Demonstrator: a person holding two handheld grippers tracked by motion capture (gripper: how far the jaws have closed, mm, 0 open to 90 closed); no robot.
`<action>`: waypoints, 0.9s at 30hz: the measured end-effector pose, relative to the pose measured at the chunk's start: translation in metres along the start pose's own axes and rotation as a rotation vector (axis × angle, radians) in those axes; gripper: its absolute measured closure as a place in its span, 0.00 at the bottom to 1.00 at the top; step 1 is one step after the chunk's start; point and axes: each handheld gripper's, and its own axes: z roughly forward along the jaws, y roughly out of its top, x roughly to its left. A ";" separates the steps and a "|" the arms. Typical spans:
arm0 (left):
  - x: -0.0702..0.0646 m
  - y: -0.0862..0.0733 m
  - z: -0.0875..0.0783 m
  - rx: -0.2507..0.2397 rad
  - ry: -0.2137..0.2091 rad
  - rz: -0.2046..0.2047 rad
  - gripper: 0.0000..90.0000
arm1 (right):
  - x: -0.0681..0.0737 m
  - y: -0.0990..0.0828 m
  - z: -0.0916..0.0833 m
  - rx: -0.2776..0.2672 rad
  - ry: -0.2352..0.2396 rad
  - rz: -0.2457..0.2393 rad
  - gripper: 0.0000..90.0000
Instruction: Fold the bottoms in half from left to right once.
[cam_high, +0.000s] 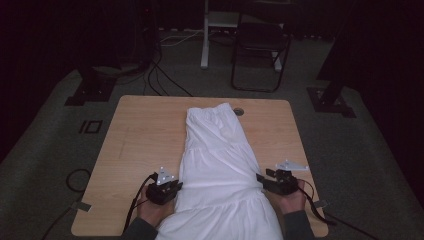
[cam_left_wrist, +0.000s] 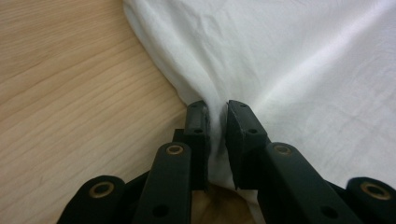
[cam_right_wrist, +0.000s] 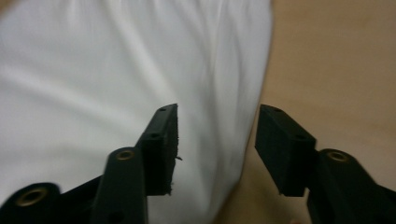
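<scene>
White cloth (cam_high: 220, 165) lying lengthwise down the middle of the wooden counter (cam_high: 145, 135), being gripped at its near edges.

Left gripper (cam_left_wrist: 215, 112) is pinching the cloth's left edge, its fingers (cam_left_wrist: 196, 133) clamped on a fold; right gripper (cam_right_wrist: 217, 126) is poised at the right edge with fingers (cam_right_wrist: 161, 140) standing apart, the hem lying between them but unpressed. Judging by this, one side is being held while the other is being taken up; next, the right fingers need to be closing on that hem before any lift or fold toward the far end.

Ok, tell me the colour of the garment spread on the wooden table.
Plain white garment, clearest in the high view.
</scene>
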 end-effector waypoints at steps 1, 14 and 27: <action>0.000 0.000 0.000 0.000 0.000 0.000 0.88 | 0.000 0.000 0.000 0.000 0.000 0.000 0.54; 0.000 0.000 0.002 -0.016 -0.007 0.006 0.87 | 0.001 0.079 0.102 0.051 0.117 -0.058 0.56; -0.002 0.000 0.002 -0.014 -0.001 0.004 0.64 | -0.008 0.099 0.069 -0.089 -0.147 -0.124 0.99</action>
